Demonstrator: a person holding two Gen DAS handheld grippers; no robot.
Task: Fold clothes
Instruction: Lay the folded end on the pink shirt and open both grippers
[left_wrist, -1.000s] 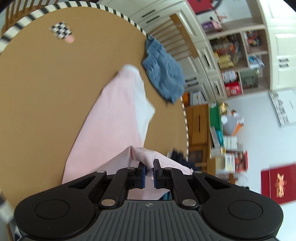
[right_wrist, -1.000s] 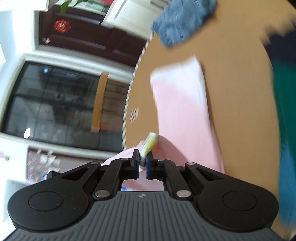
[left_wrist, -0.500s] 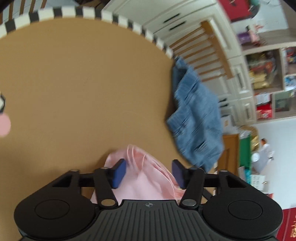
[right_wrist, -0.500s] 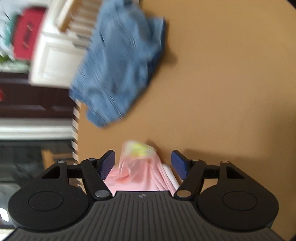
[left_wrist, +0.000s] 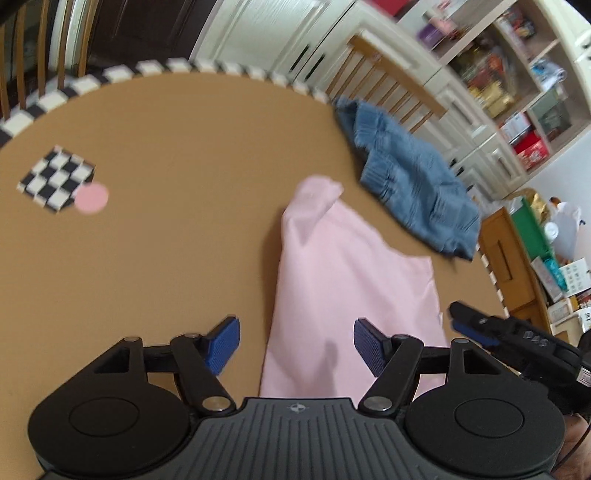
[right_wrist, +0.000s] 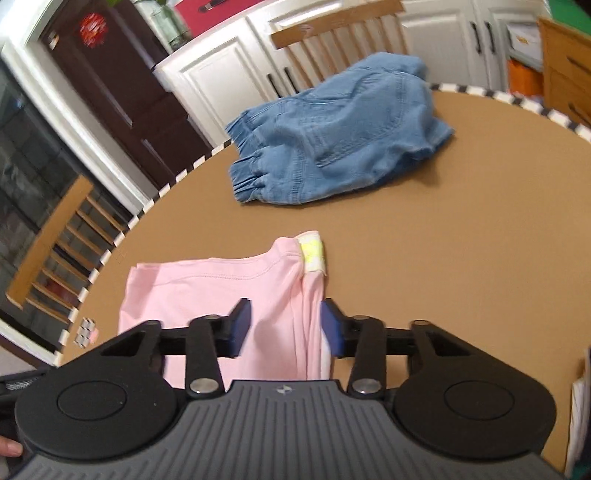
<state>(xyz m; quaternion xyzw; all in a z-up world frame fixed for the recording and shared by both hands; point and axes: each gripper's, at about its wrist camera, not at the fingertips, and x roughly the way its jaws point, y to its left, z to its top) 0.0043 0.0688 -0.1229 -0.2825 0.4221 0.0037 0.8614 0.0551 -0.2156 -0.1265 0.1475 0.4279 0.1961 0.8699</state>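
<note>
A pink garment lies folded flat on the round brown table. My left gripper hovers over its near edge, jaws wide and still opening, pads clear of the cloth. In the right wrist view the same pink garment shows a yellow-white label at its far corner. My right gripper hangs above the garment's right fold with its jaws closing; the cloth lies beneath them and the pads do not press it. The right gripper also shows at the right edge of the left wrist view.
Crumpled blue denim shorts lie at the table's far edge, also seen as denim shorts. A checkered marker with a pink dot sits at the left. Wooden chairs stand around the striped rim.
Both grippers let go of the pink garment, which now lies folded on the table. Both have drawn back toward its near edge. The right jaws are narrower than half a second ago.
</note>
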